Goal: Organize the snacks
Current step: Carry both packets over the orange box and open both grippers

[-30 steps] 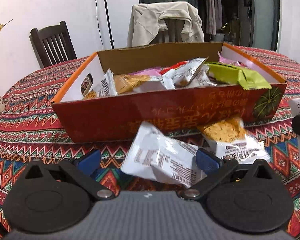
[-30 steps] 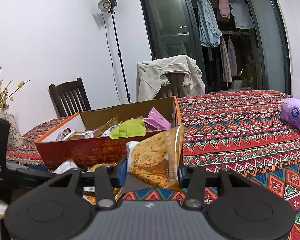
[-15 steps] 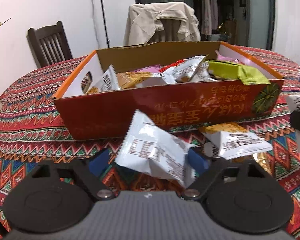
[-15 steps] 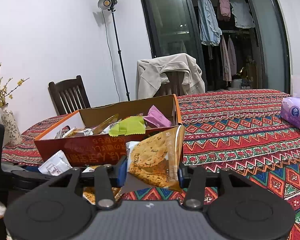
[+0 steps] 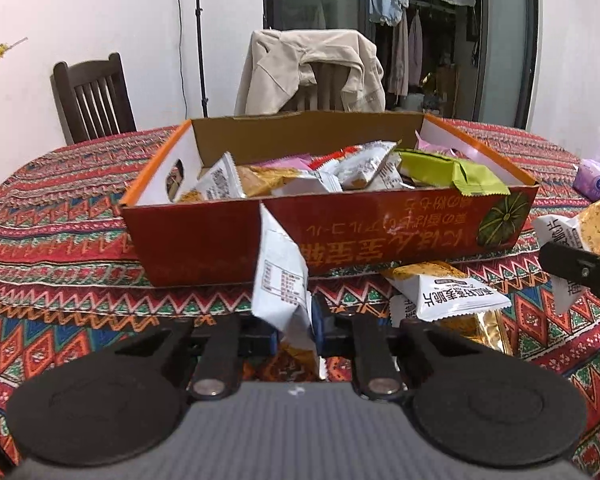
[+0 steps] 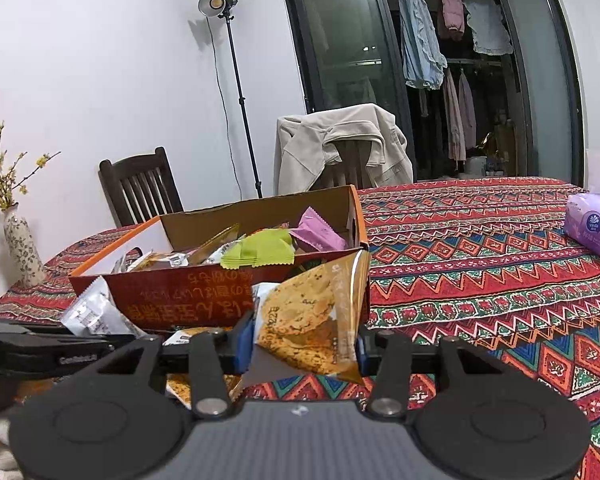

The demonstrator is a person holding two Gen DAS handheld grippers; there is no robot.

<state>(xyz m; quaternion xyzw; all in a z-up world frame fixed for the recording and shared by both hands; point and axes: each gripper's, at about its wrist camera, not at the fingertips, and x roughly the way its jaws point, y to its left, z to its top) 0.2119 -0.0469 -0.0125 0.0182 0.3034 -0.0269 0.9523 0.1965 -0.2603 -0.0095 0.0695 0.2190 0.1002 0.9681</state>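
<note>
Closing since before, left gripper (image 5: pixel 294 326) now pinches white snack packet (image 5: pixel 280 280); right gripper (image 6: pixel 302 344) clamps cookie packet (image 6: pixel 312 320)

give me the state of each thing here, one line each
left gripper: jaws just closed, shut on white snack packet
right gripper: shut on cookie packet
cardboard box: open-topped, holding many snacks
loose packets: lying on tablecloth before the box
tissue pack: lying on table
</note>
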